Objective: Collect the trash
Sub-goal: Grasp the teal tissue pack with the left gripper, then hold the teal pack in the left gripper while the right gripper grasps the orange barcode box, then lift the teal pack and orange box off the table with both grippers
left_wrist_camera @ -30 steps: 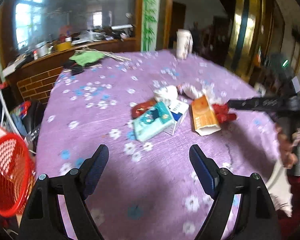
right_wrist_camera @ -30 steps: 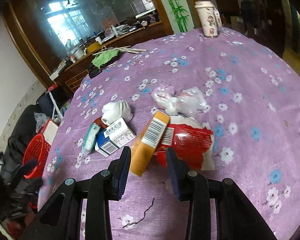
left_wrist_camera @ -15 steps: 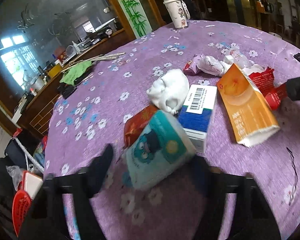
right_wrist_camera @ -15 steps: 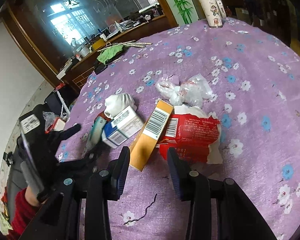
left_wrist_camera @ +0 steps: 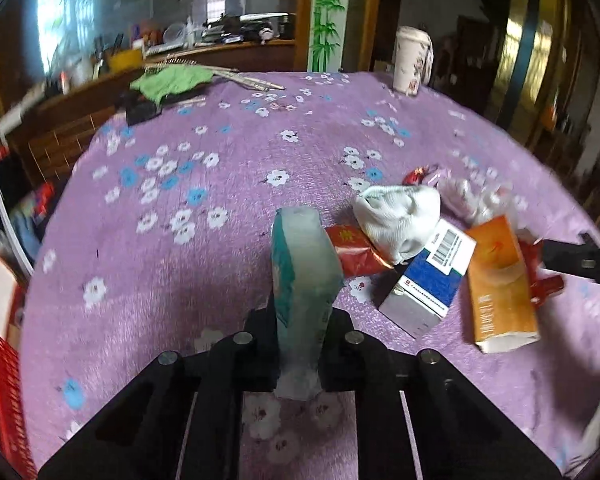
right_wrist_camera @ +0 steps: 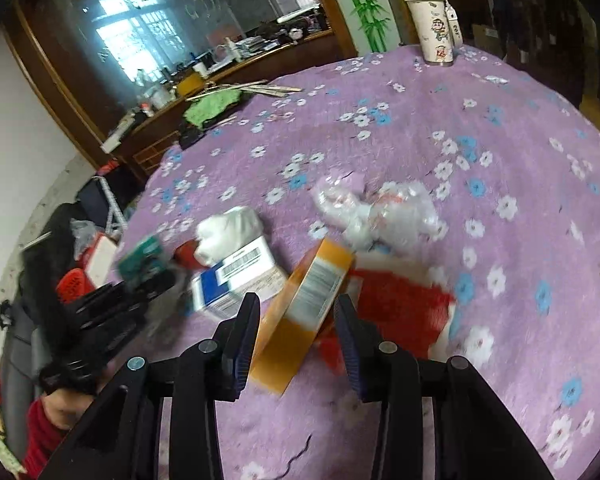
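My left gripper (left_wrist_camera: 300,332) is shut on a teal tissue pack (left_wrist_camera: 302,280) and holds it upright over the purple flowered table (left_wrist_camera: 180,264). The same pack (right_wrist_camera: 142,258) shows in the right wrist view. My right gripper (right_wrist_camera: 296,320) is open, its fingers on either side of an orange carton (right_wrist_camera: 304,312), not closed on it. The pile holds a blue-and-white box (left_wrist_camera: 432,276), a white crumpled wad (left_wrist_camera: 396,216), a red wrapper (right_wrist_camera: 400,308) and clear plastic (right_wrist_camera: 376,212).
A red basket (left_wrist_camera: 0,380) stands off the table's left edge. A white lidded cup (right_wrist_camera: 432,28) stands at the far edge. A green cloth (left_wrist_camera: 172,80) and sticks lie at the back left. A wooden counter with clutter runs behind.
My left gripper closed on the teal tissue pack and lifted it upright. My right gripper moved forward so its fingers now straddle the orange carton.
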Demonstrator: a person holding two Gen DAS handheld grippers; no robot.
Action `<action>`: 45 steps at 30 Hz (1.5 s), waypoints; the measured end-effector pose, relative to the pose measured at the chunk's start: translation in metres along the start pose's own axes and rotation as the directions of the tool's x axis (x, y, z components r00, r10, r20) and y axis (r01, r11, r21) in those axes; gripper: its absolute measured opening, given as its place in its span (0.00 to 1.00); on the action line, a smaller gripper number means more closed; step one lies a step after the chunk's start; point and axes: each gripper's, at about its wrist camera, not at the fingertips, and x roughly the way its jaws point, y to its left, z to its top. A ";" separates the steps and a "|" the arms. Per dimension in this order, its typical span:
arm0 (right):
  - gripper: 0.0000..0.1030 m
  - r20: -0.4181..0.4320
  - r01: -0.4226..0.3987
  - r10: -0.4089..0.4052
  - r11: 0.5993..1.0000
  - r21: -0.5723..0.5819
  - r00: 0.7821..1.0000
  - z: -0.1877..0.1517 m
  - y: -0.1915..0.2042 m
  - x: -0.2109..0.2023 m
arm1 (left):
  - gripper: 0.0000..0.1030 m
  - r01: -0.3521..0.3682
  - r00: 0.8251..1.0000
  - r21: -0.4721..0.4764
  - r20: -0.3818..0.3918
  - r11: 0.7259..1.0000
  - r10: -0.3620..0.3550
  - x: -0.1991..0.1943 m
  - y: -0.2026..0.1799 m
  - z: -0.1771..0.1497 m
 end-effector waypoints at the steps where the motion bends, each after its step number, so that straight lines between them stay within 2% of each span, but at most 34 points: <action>1: 0.40 -0.008 0.009 -0.009 1.000 -0.001 1.000 0.003 -0.001 0.005 | 0.12 0.004 1.000 -0.014 0.001 1.000 -0.004 -0.002 0.003 -0.002; 4: 0.40 -0.061 0.045 -0.046 0.999 -0.017 0.997 0.009 -0.002 0.024 | 0.12 0.011 1.000 -0.026 0.005 1.000 -0.010 -0.008 0.004 -0.006; 9: 0.38 -0.112 0.032 -0.035 0.999 -0.028 0.993 0.005 0.003 0.045 | 0.12 0.045 0.999 -0.048 0.029 0.998 -0.044 -0.022 0.002 -0.011; 13: 0.33 -0.081 0.038 -0.043 0.997 -0.068 0.996 0.002 0.014 0.042 | 0.12 0.044 0.997 -0.049 0.063 0.998 -0.041 -0.038 -0.003 -0.016; 16: 0.24 -0.051 0.031 -0.036 0.996 -0.080 0.998 -0.003 0.019 0.030 | 0.12 0.046 0.996 -0.064 0.084 0.997 -0.040 -0.050 -0.003 -0.022; 23: 0.24 0.011 0.011 -0.010 0.995 -0.101 1.000 -0.018 0.033 -0.001 | 0.12 0.034 0.993 -0.093 0.112 0.995 -0.024 -0.071 0.004 -0.033; 29: 0.24 0.046 -0.060 0.066 0.991 -0.117 0.997 -0.026 0.048 -0.022 | 0.12 0.036 0.992 -0.103 0.127 0.994 -0.022 -0.086 0.006 -0.041; 36: 0.24 0.022 -0.136 0.140 0.980 -0.148 0.990 -0.037 0.073 -0.021 | 0.12 0.032 0.991 -0.113 0.132 0.993 -0.017 -0.097 0.008 -0.049; 45: 0.24 -0.005 -0.164 0.166 0.971 -0.173 0.986 -0.041 0.091 -0.013 | 0.12 0.025 0.991 -0.135 0.134 0.990 -0.006 -0.105 0.018 -0.056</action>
